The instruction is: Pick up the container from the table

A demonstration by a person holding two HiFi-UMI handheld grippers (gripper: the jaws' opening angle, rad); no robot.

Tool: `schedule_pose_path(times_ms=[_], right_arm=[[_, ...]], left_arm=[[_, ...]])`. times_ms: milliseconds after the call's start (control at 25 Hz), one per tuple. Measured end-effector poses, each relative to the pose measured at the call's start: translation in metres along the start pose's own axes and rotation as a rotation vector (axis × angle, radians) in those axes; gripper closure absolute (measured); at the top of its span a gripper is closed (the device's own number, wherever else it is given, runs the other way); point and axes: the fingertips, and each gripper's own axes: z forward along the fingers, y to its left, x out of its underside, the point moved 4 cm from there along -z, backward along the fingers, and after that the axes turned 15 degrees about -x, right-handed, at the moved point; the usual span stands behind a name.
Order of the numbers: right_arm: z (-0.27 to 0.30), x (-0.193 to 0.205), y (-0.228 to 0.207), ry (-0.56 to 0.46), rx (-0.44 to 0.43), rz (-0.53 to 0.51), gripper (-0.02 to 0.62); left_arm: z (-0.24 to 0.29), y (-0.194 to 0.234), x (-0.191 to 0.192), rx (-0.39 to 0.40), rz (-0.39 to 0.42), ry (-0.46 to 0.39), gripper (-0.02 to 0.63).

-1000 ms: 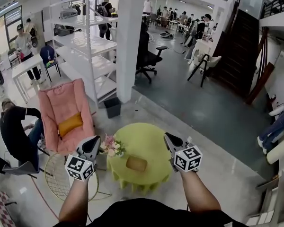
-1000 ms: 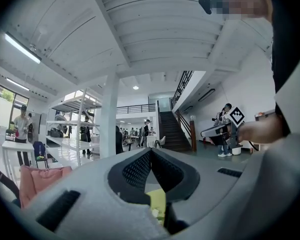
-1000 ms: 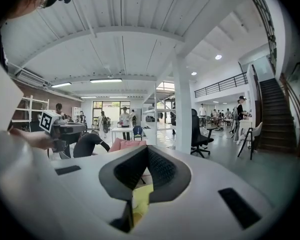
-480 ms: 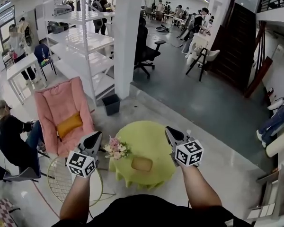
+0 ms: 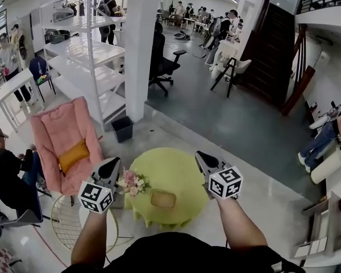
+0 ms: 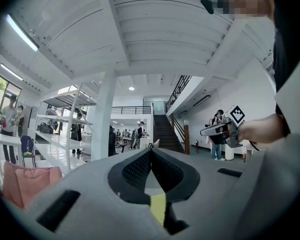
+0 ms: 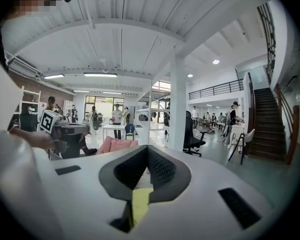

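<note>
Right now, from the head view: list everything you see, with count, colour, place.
table: 1, round, yellow-green cloth, centre
container: 1, tan, near edge of table
flowers: 1 bunch, pink and white, table's left edge
armchair: 1, pink, left of table
cushion: 1, orange, on armchair
wire stand: 1, round, pale, near left
bin: 1, black, by pillar
pillar: 1, white, behind table
shelving: 1 unit, white, far left
office chair: 1, black, beyond pillar
staircase: 1, dark, far right
seated person: 1, black top, left edge
left gripper: 1, grey, shut, empty
right gripper: 1, grey, shut, empty
</note>
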Motion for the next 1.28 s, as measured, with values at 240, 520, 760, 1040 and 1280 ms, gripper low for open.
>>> schedule_pose_path(times_ms=[240, 520, 760, 1040, 1280], right_arm=[[-0.021, -0.005, -0.022, -0.026, 0.025, 0.000, 0.588], [-0.035, -0.010, -0.064, -0.087, -0.003, 0.012, 0.588], [-0.039, -0.009, -0.100, -0.105, -0.054, 0.001, 0.588], [-0.036, -0.011, -0.125, -0.123, -0.102, 0.001, 0.588], [-0.035, -0.006, -0.131, -0.121, -0.146, 0.005, 0.588]], left_arm=[[0.012, -0.022, -0.004, 0.020, 0.014, -0.017, 0.589], [0.013, -0.041, -0.019, -0.049, 0.054, -0.015, 0.589], [0.031, -0.070, -0.026, -0.093, 0.079, -0.024, 0.589], [0.037, -0.094, -0.023, -0.122, 0.098, 0.013, 0.589], [0.035, -0.111, -0.020, -0.139, 0.106, 0.036, 0.589]])
